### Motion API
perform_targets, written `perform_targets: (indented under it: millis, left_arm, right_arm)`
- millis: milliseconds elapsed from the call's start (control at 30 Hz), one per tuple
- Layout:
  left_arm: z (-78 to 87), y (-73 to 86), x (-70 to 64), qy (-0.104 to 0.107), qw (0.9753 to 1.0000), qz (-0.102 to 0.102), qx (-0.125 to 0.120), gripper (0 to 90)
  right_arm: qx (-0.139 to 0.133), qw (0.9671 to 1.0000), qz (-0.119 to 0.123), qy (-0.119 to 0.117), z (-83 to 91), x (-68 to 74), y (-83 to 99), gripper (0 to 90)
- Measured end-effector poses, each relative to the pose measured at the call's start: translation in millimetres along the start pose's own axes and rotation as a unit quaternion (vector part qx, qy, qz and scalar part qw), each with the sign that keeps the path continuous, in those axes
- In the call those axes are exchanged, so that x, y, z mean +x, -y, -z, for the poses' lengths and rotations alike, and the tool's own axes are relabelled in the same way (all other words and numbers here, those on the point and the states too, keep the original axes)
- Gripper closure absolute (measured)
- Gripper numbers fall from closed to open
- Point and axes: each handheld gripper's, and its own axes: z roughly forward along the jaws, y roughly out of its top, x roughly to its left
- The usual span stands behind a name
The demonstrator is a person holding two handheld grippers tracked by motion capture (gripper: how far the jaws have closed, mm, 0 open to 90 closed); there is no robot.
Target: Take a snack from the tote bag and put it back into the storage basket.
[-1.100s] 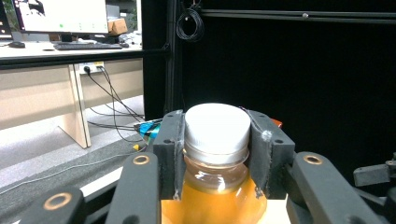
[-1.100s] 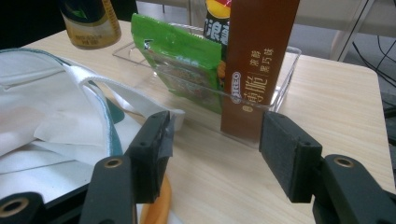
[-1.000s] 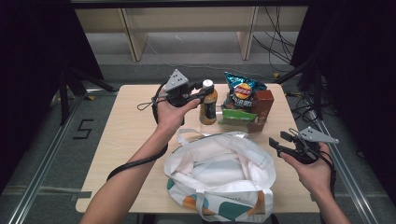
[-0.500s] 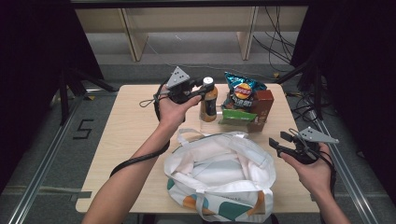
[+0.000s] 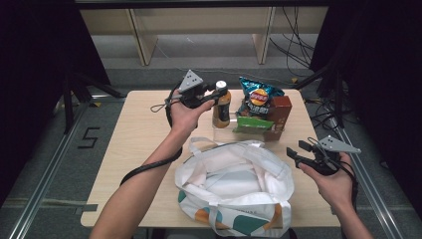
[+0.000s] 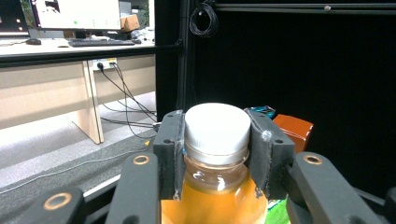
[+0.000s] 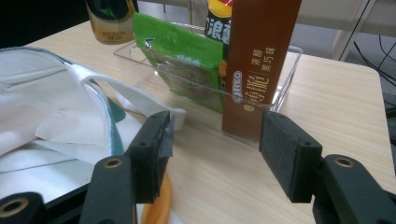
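Left gripper (image 5: 211, 93) has its fingers (image 6: 170, 144) clamped on the neck of the white-capped plastic bottle of amber drink (image 5: 222, 104), just under the cap. The bottle is at the back of the light wood counter (image 5: 134, 129), beside the clear plastic tray (image 7: 285, 70) holding the brown snack box (image 5: 279, 112), green pouch (image 5: 253, 123) and blue chip bag (image 5: 256, 94). Right gripper (image 5: 302, 157) hovers with fingers wide, holding nothing, beside the white fabric tote bag (image 5: 234, 189). Risks: the grip is high on a smooth neck, so the bottle could swing or slip if tilted fast; the floppy bag mouth may catch the bottle base unless it is held apart.
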Motion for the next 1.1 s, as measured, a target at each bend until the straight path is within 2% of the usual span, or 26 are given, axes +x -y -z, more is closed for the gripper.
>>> perform_targets:
  millis: [67,133,167,200,267,467,500,567,600,633,767,1100]
  left_arm:
    - [-1.3,1.1,1.4,-0.001,1.0,0.001,0.001,59.0]
    - [-2.0,2.5,3.3,-0.002,1.0,0.002,0.002,59.0]
    - [-2.2,3.3,3.8,-0.005,1.0,0.004,0.002,59.0]
    - [-2.7,3.8,4.1,-0.006,1.0,0.003,0.002,59.0]
    - [-3.5,4.6,4.5,-0.007,1.0,0.001,0.004,59.0]
    - [-6.0,6.3,6.0,-0.01,0.9999,0.002,0.005,59.0]
    - [-6.3,6.4,6.3,-0.01,0.9999,0.002,0.006,59.0]
    - [-7.2,6.4,7.1,-0.012,0.9999,0.004,0.005,59.0]
    - [-7.7,6.3,8.0,-0.012,0.9999,0.003,0.006,59.0]
    - [-8.2,6.2,8.6,-0.012,0.9999,0.003,0.006,59.0]
    - [-10.1,6.1,9.2,-0.014,0.9999,0.001,0.007,59.0]
    - [-15.8,8.0,9.9,-0.016,0.9998,0.0,0.013,59.0]
  right_arm:
    - [-0.001,1.0,0.002,-0.001,0.0,-0.3,0.0,44.5]
    - [-0.004,0.9998,0.017,0.001,-0.8,-2.4,0.4,44.5]
    - [0.004,0.9999,0.01,0.004,0.6,-1.1,0.5,44.5]
    - [0.001,0.9999,0.011,0.005,-0.1,-1.3,1.0,44.5]
    - [0.006,1.0,-0.001,0.002,0.6,0.4,0.6,44.4]
    - [0.006,1.0,0.003,0.002,0.5,0.1,0.8,44.5]
    - [0.004,0.9999,0.012,0.003,0.0,-1.1,1.3,44.5]
    - [0.009,1.0,-0.001,0.002,0.4,0.6,1.3,44.4]
    - [0.003,1.0,0.001,-0.001,-1.0,0.2,1.7,44.5]
    - [0.001,0.9999,0.014,-0.003,-1.5,-1.6,1.5,44.5]
    - [0.003,0.9998,0.017,0.001,-1.3,-1.3,1.6,44.5]
    - [0.0,0.9999,0.014,-0.003,-1.6,-1.2,2.0,44.4]
